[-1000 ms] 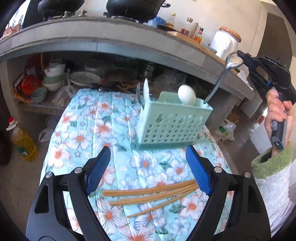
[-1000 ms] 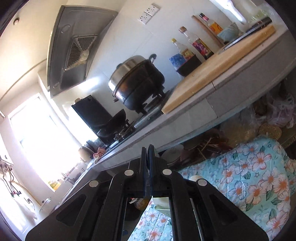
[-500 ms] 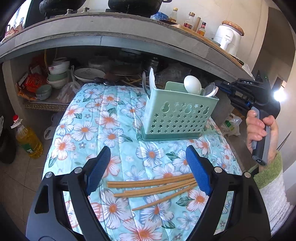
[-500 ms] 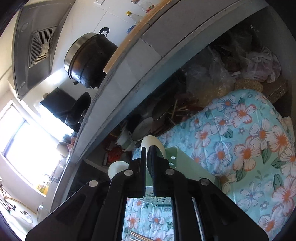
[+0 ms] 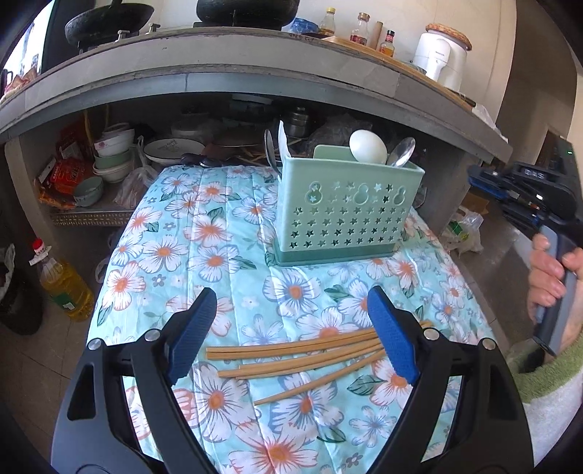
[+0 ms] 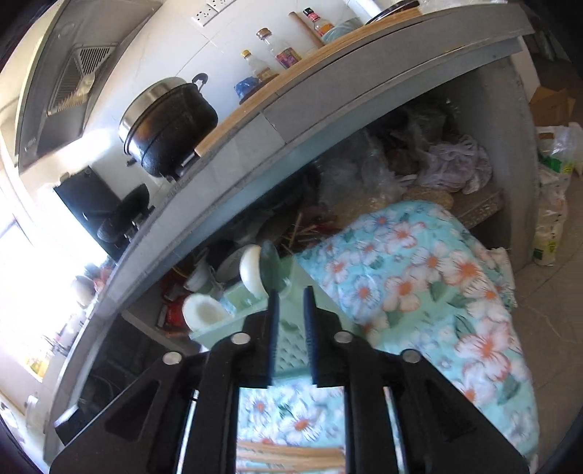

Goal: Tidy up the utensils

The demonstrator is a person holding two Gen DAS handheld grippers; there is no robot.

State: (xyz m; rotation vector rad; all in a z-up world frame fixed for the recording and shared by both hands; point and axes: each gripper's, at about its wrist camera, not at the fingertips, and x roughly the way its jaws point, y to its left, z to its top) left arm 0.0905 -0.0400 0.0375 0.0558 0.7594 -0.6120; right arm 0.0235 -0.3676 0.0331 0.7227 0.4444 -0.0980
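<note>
A mint green utensil caddy (image 5: pixel 346 208) stands on the floral tablecloth (image 5: pixel 204 233). It holds a white spoon (image 5: pixel 368 146), a metal spoon (image 5: pixel 400 152) and more utensils at its left end (image 5: pixel 277 146). Several wooden chopsticks (image 5: pixel 302 355) lie on the cloth between the fingers of my left gripper (image 5: pixel 291 335), which is open above them. My right gripper (image 6: pixel 289 302) is slightly open and empty, just beside the caddy (image 6: pixel 291 342) and below the metal spoon (image 6: pixel 271 269); it also shows in the left wrist view (image 5: pixel 488 178) at the right.
A grey counter (image 5: pixel 255 69) with a black pot (image 6: pixel 171 124) and bottles (image 5: pixel 359 32) overhangs the table's far end. Bowls and plates (image 5: pixel 171 149) sit on the shelf below. An oil bottle (image 5: pixel 62 280) stands on the floor at left.
My right gripper brought the metal spoon down into the caddy, let go of it and opened a little. My left gripper stayed open over the chopsticks.
</note>
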